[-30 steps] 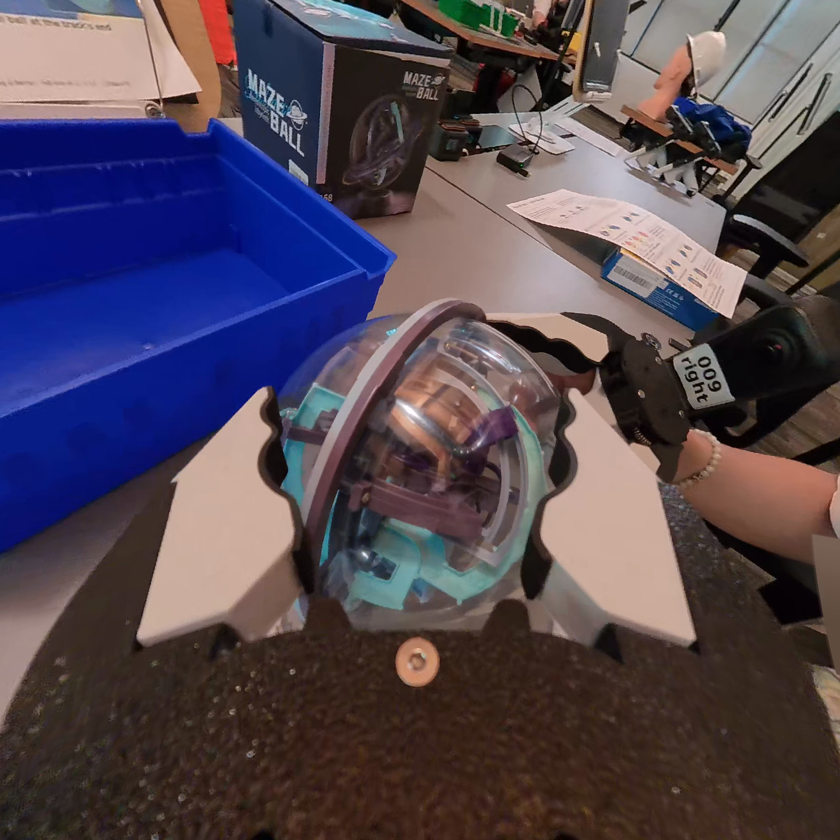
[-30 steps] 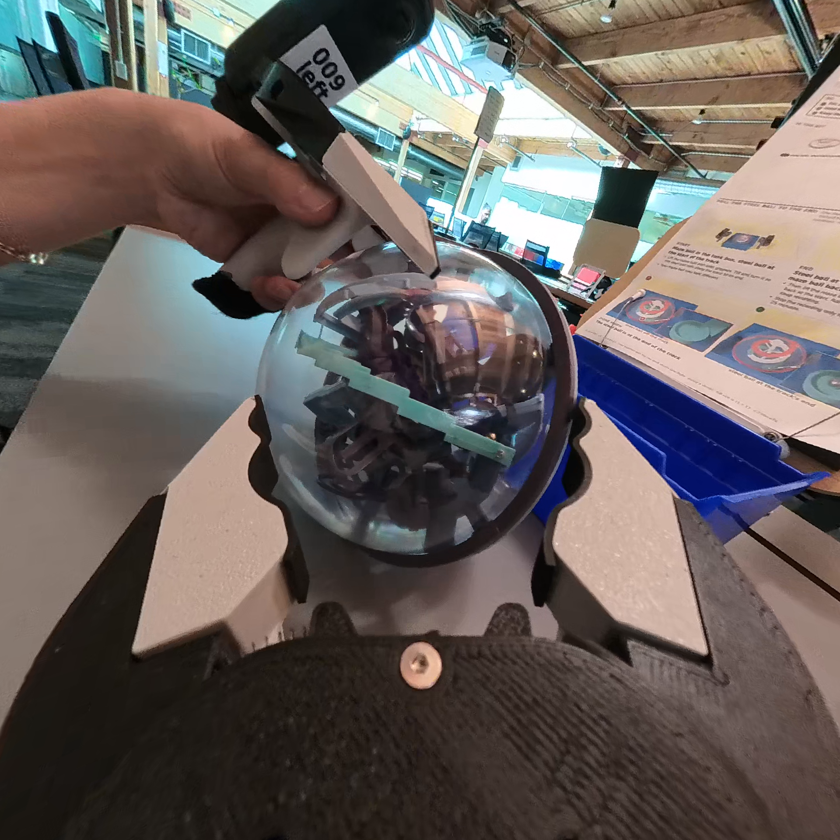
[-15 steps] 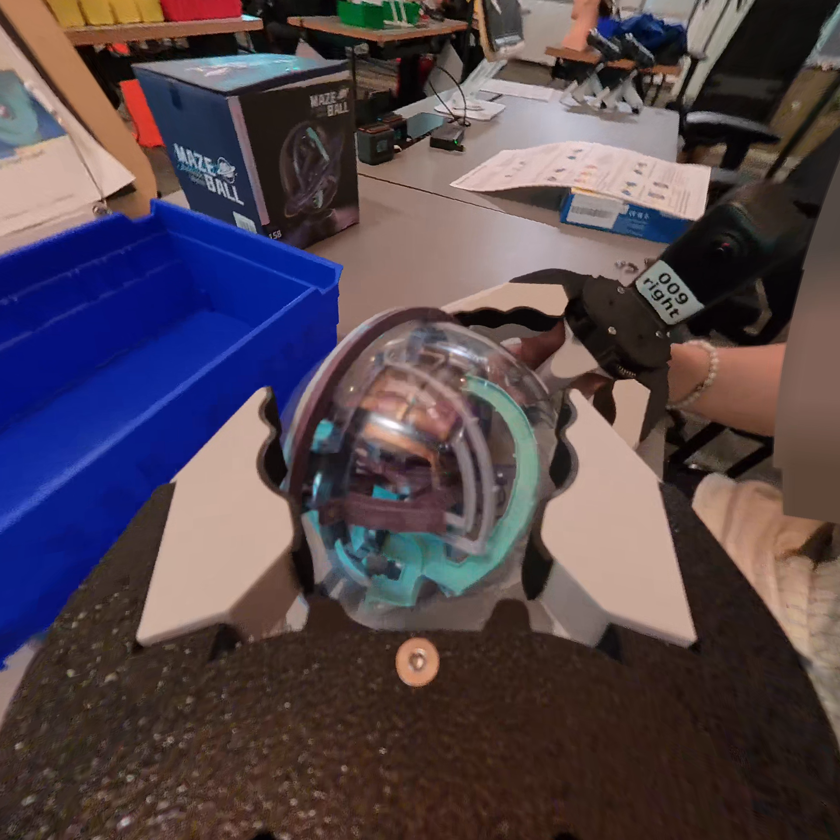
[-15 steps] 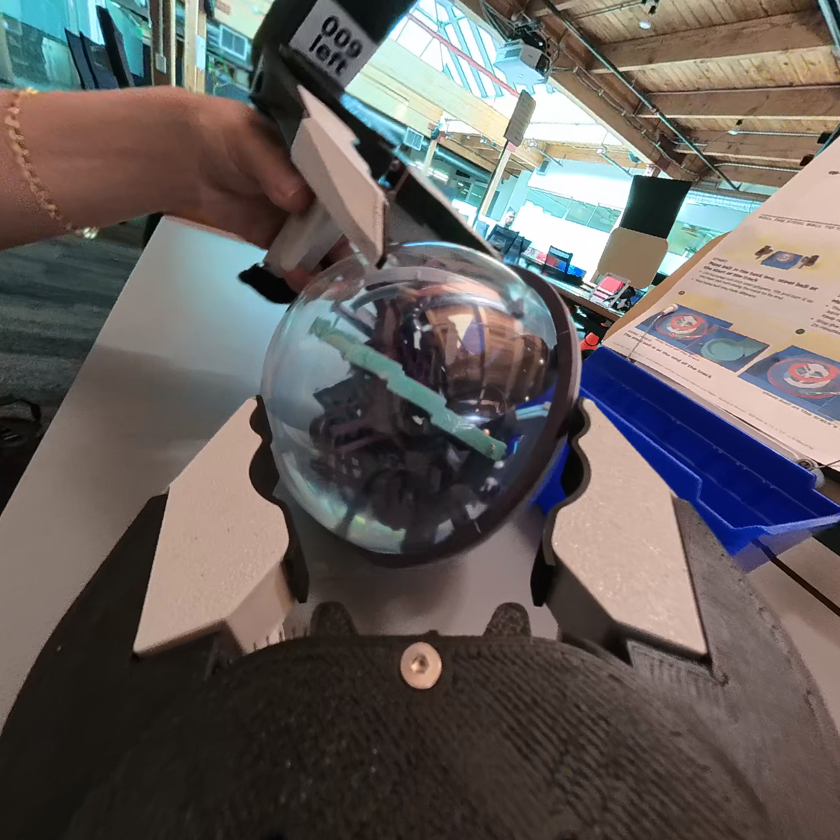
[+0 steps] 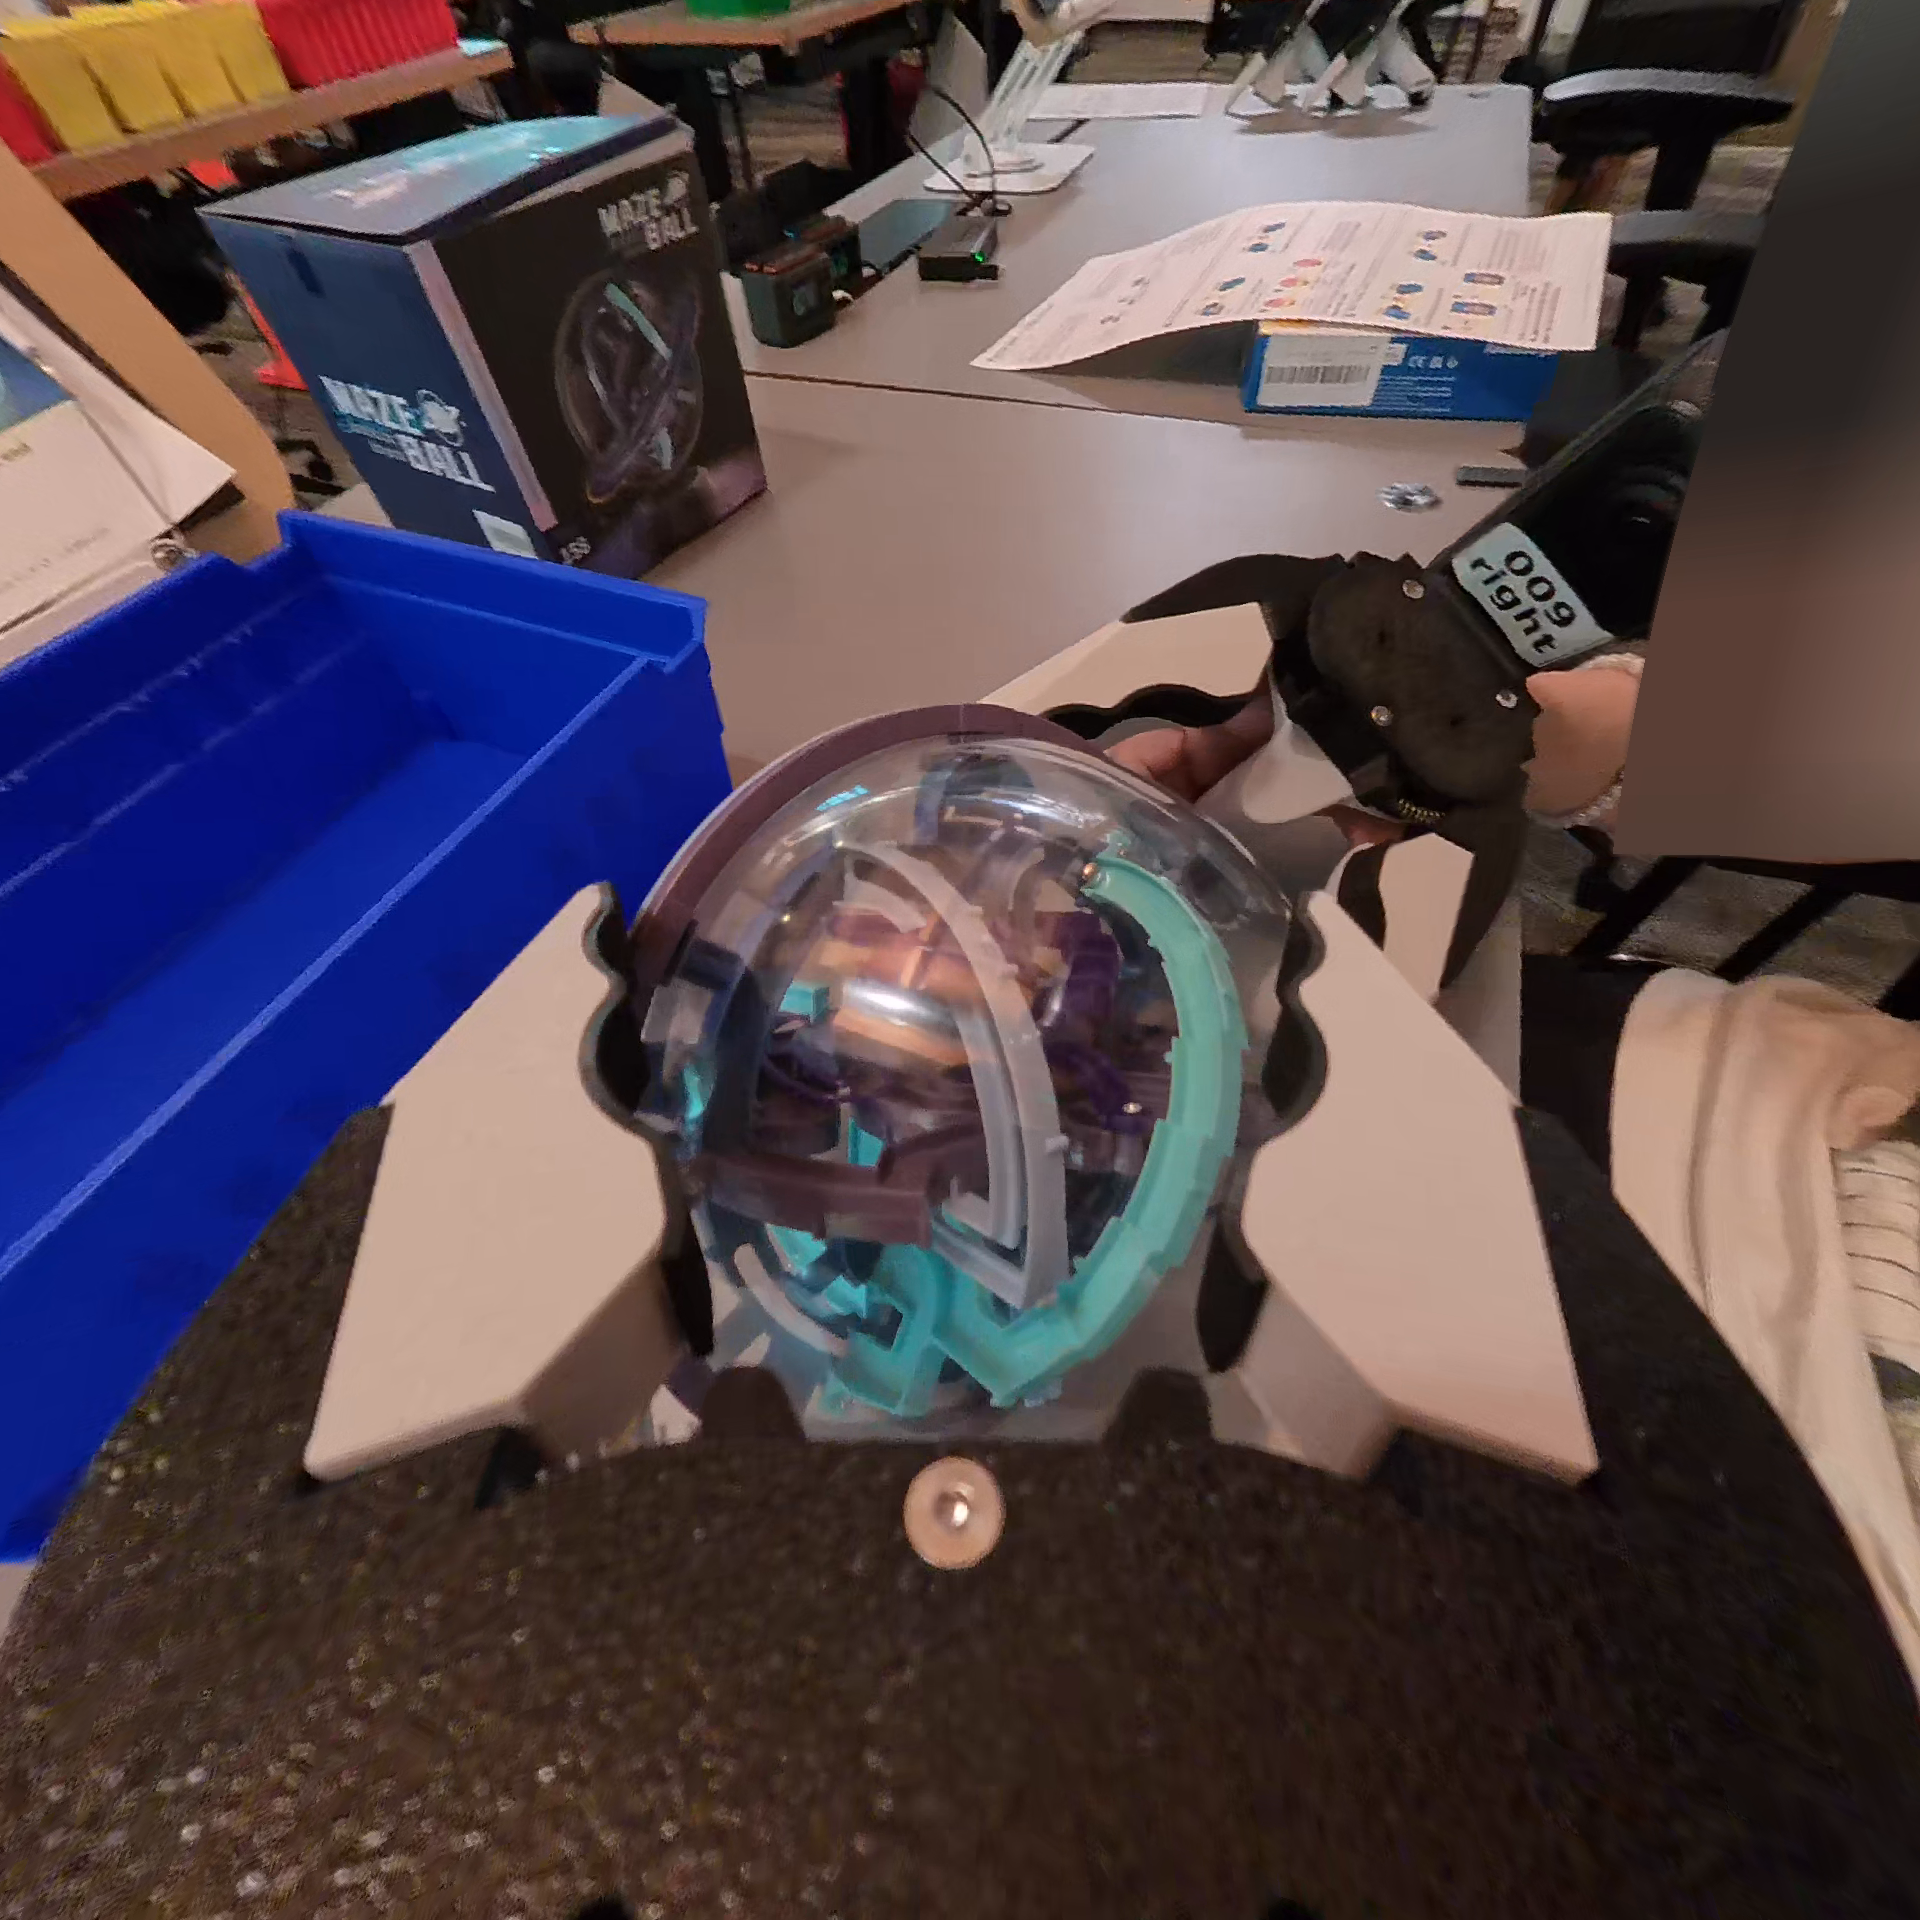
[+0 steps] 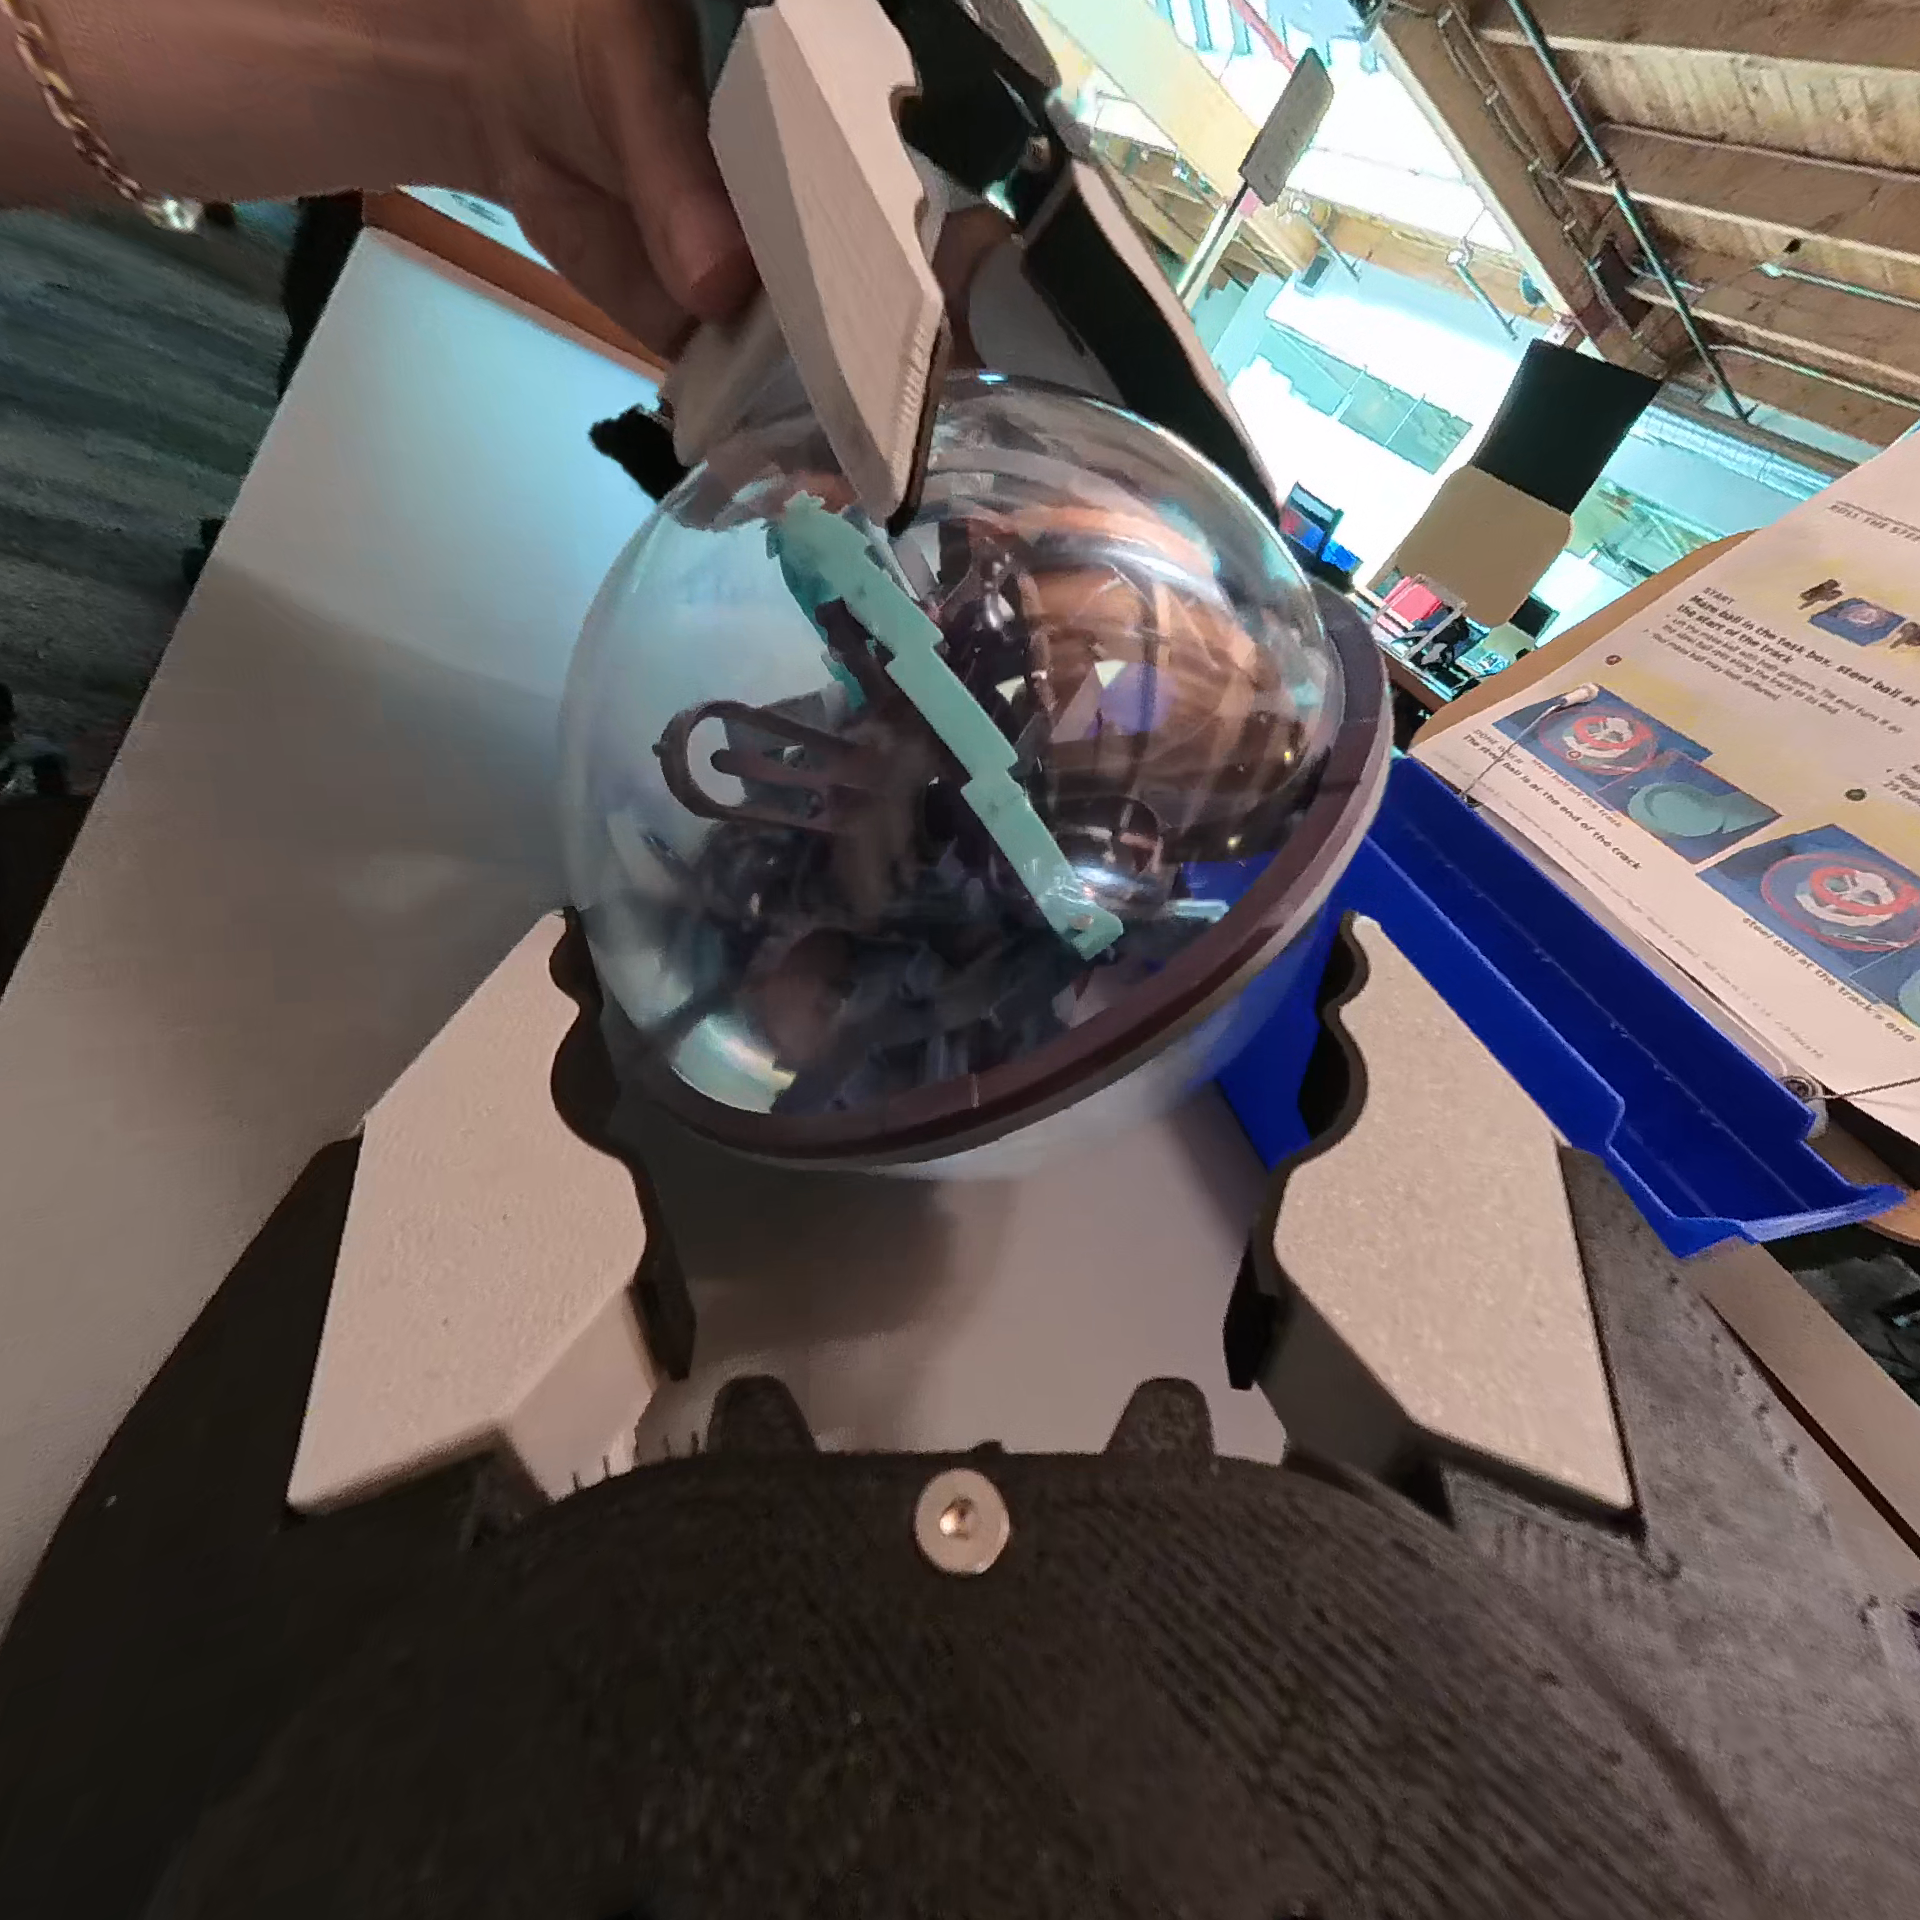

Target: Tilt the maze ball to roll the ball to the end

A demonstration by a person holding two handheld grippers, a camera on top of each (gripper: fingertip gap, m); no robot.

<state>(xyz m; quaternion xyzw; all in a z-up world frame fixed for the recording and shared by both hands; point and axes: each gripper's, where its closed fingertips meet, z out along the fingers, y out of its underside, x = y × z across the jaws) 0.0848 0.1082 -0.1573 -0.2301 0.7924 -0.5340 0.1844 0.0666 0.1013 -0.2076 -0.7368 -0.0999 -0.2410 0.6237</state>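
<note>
The maze ball (image 5: 951, 1049) sits clamped between both grippers above the table (image 5: 997, 520), rolled further than a second ago; its dark rim now tips toward the blue bin (image 5: 312, 831). The left gripper (image 5: 951, 1029) and right gripper (image 6: 961, 1029) each hold it with jaws narrowed against the shell. Only the right wrist view shows the instruction sheet (image 6: 1714, 790). The bin shows nothing inside.

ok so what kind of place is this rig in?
Likely an open-plan lab or workshop in a warehouse-type building: exposed wooden ceiling beams, long grey worktables with chargers and instruction sheets, shelves of coloured bins behind.
</note>
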